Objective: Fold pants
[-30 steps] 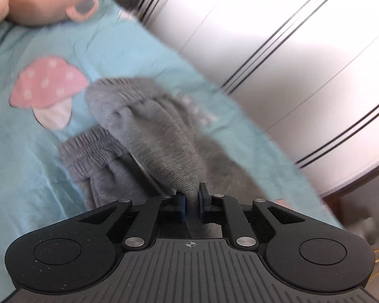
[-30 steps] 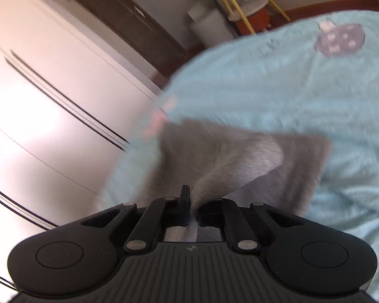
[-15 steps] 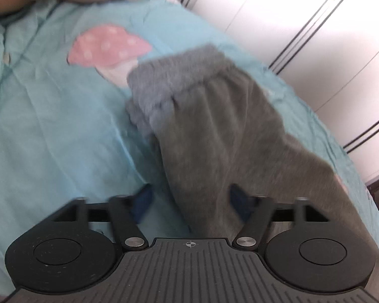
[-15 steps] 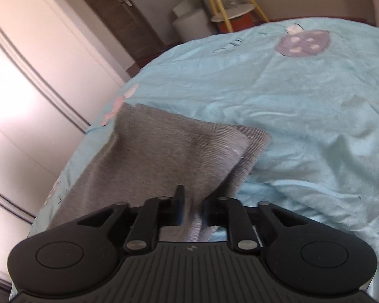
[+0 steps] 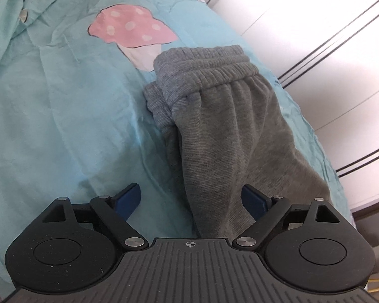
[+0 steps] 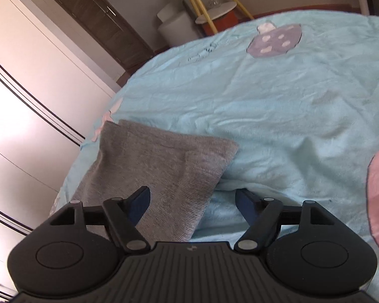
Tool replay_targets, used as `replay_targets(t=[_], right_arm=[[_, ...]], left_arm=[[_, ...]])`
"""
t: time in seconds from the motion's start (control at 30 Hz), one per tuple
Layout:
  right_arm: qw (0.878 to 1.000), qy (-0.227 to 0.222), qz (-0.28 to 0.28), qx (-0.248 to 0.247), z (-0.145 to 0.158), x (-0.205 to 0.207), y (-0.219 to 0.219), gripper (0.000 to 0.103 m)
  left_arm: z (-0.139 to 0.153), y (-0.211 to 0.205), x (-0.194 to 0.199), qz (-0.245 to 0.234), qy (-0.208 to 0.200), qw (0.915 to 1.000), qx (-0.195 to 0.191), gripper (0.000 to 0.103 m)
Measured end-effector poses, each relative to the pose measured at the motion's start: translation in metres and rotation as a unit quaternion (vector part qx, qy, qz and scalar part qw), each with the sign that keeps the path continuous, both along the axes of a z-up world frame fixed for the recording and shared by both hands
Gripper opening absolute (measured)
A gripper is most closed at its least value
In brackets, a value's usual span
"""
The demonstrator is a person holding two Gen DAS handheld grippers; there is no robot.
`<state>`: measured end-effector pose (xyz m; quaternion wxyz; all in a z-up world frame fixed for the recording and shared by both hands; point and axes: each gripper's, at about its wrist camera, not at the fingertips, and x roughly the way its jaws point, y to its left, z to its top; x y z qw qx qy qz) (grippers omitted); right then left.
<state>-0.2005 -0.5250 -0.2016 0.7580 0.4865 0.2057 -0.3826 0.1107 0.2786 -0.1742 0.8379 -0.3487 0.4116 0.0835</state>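
— Gaping wide, the left gripper (image 5: 190,197) holds nothing; its blue pads (image 5: 128,198) stand well apart, one over bare sheet at 9 o'clock, the other over grey cloth at 3 o'clock.

— And the right gripper (image 6: 192,202)?

— Spread open too, and holding nothing. Its 9 o'clock pad (image 6: 140,202) hangs over the pants, the other over the sheet.

— Where are the pants (image 5: 224,136)?

— Lying on the sheet (image 5: 63,126). In the left view they run from between the fingers up toward 12 o'clock, ending in the ribbed waistband (image 5: 204,70). A second grey layer peeks out along their 9 o'clock edge, so they look doubled over.

— In the right view?

— Their other end (image 6: 159,174) reaches from the fingers toward 11 o'clock: a flat, squared-off end with a ribbed edge at 3 o'clock, close to the bed's edge.

— What lies around them?

— A pink mushroom print (image 5: 132,31) sits at 11 o'clock from the waistband, its pale stem touching the cloth's edge. A purple mushroom (image 6: 275,39) lies far off at 1 o'clock in the right view. White wardrobe doors (image 5: 328,38) with dark lines stand beyond the bed, and a yellow-legged stand (image 6: 214,7) at 12 o'clock.
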Motion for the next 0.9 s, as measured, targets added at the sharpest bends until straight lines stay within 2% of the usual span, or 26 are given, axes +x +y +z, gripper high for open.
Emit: replay_targets(t=[0.1,0.2,0.27,0.3,0.33,0.4,0.47,0.5,0.53,0.57,0.6,0.73,0.8,0.83,0.9], right_arm=[[1.0,0.004,0.004,-0.003,-0.005,0.011,-0.002,0.075],[1.0,-0.009,0.024,-0.012,0.001,0.022,-0.002,0.051],[0.999,0.009,0.03,-0.021,0.001,0.029,0.0,0.038],[0.999,0.02,0.033,-0.027,0.0,0.032,0.0,0.025],[0.998,0.028,0.037,-0.032,-0.004,0.034,-0.001,0.022],[0.999,0.02,0.032,-0.025,-0.01,0.033,-0.002,0.025],[1.0,-0.009,0.018,-0.014,-0.014,0.03,-0.003,0.037],[1.0,-0.025,0.016,-0.008,-0.016,0.029,-0.003,0.038],[0.999,-0.03,0.012,-0.009,-0.016,0.03,-0.002,0.022],[1.0,-0.024,0.012,-0.012,-0.014,0.031,-0.002,0.01],[0.999,-0.026,0.016,-0.01,-0.011,0.032,-0.003,0.011],[0.994,-0.11,0.011,-0.029,0.021,0.014,-0.003,0.009],[0.993,-0.107,-0.002,-0.058,0.031,0.003,-0.003,0.009],[0.994,-0.088,0.007,-0.07,0.031,0.003,-0.005,0.009],[0.997,-0.032,0.023,-0.061,0.016,0.013,-0.009,0.011]], left_arm=[[0.002,-0.003,-0.002,-0.014,0.0,0.9997,0.021,0.092],[0.002,-0.005,-0.003,-0.014,-0.002,0.9996,0.024,0.092],[0.001,-0.004,-0.003,-0.014,-0.001,0.9996,0.024,0.092],[0.001,-0.004,-0.003,-0.014,-0.002,0.9996,0.025,0.092],[0.001,-0.005,-0.004,-0.015,-0.003,0.9995,0.027,0.092],[0.001,-0.007,-0.003,-0.019,-0.003,0.9992,0.034,0.092],[0.001,-0.009,-0.003,-0.023,-0.003,0.9989,0.041,0.092],[0.001,-0.01,-0.003,-0.025,-0.003,0.9987,0.044,0.092],[0.001,-0.01,-0.003,-0.028,-0.003,0.9985,0.048,0.092],[0.002,-0.01,-0.003,-0.03,-0.003,0.9983,0.051,0.092],[0.003,-0.01,-0.004,-0.029,-0.005,0.9982,0.052,0.092],[0.01,-0.007,-0.011,-0.01,-0.036,0.9983,0.045,0.092],[0.012,-0.007,-0.012,-0.011,-0.046,0.9982,0.038,0.092],[0.011,-0.008,-0.012,-0.012,-0.047,0.9981,0.039,0.093],[0.01,-0.009,-0.01,-0.013,-0.041,0.9981,0.045,0.093]])
